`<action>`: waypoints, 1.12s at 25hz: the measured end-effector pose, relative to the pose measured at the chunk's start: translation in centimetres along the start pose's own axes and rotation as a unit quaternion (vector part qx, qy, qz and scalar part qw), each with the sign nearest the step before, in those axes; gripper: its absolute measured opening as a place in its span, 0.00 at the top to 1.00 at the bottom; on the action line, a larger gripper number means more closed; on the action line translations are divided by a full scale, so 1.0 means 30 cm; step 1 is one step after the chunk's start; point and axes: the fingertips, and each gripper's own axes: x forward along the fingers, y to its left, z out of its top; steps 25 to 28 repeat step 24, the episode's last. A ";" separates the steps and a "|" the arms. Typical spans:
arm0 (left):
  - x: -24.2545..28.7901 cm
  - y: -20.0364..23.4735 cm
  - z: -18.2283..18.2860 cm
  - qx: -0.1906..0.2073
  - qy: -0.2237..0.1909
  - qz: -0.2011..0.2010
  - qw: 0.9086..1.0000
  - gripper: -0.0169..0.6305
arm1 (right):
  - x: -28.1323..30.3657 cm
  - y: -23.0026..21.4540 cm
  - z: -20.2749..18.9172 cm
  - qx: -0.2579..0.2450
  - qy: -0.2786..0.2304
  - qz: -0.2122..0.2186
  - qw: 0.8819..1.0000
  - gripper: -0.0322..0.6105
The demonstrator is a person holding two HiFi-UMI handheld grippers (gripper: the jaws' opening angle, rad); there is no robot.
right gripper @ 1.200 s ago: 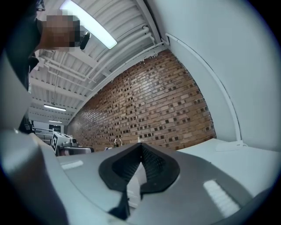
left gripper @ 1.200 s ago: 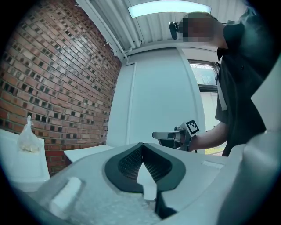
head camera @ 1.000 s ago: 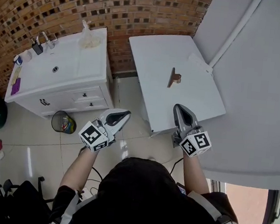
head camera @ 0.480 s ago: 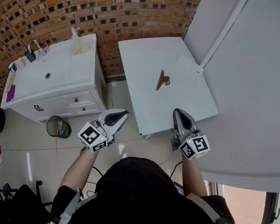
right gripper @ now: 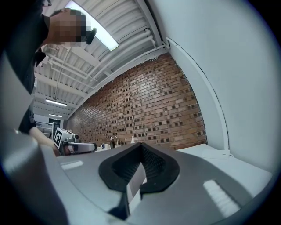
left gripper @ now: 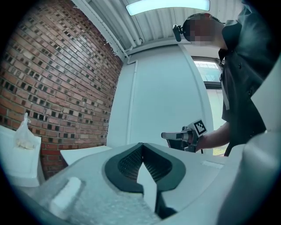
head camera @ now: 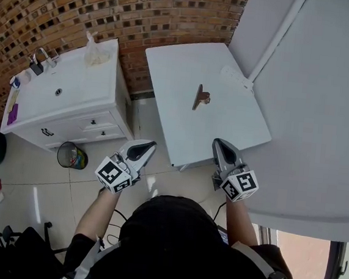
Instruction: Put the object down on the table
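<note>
Lying on the white table, the object was a small brown and metal piece near the tabletop's middle, touched by nothing and well apart from both grippers. What sort of piece it was could not be told. The left gripper was held over the tiled floor, just left of the table's near corner, and in its own view its dark ribbed pads met at the tip with nothing between them. The right gripper was likewise closed and empty, its jaws pressed together in its own view; from the head view its tip showed over the table's near edge. Both pointed forward, away from the person, each with its marker cube toward the body. To the left of the table stood a white cabinet with a sink against the brick wall. A clear bag sat on the cabinet's back corner. A small bin rested on the floor in front of the cabinet.
</note>
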 end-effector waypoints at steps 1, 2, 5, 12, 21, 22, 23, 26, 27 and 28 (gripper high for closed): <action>-0.001 -0.006 -0.004 -0.003 -0.002 0.002 1.000 0.97 | -0.007 0.000 -0.011 -0.001 0.004 -0.001 1.000 0.94; -0.002 -0.013 -0.006 -0.005 -0.003 0.004 1.000 0.97 | -0.016 0.000 -0.022 0.000 0.006 -0.002 1.000 0.94; 0.003 -0.038 -0.014 -0.013 -0.002 0.003 1.000 0.97 | -0.042 0.000 -0.044 0.010 0.010 -0.008 1.000 0.94; 0.014 -0.068 0.004 -0.008 -0.002 0.002 1.000 0.97 | -0.069 0.003 -0.045 0.012 0.012 -0.005 1.000 0.94; -0.014 -0.089 -0.035 -0.027 0.003 -0.002 1.000 0.97 | -0.102 0.035 -0.066 0.031 0.017 -0.003 0.999 0.94; -0.017 -0.084 -0.026 -0.030 0.002 0.003 1.000 0.97 | -0.103 0.035 -0.066 0.030 0.017 -0.002 0.999 0.94; -0.020 -0.079 -0.015 -0.033 0.001 0.008 0.999 0.97 | -0.105 0.034 -0.067 0.029 0.016 -0.002 0.999 0.94; -0.024 -0.074 -0.004 -0.037 0.000 0.014 0.999 0.97 | -0.106 0.033 -0.067 0.027 0.016 -0.001 0.999 0.94; -0.024 -0.074 -0.004 -0.037 0.000 0.014 0.999 0.97 | -0.106 0.033 -0.067 0.027 0.016 -0.001 0.999 0.94; -0.024 -0.074 -0.004 -0.037 0.000 0.014 0.999 0.97 | -0.106 0.033 -0.067 0.027 0.016 -0.001 0.999 0.94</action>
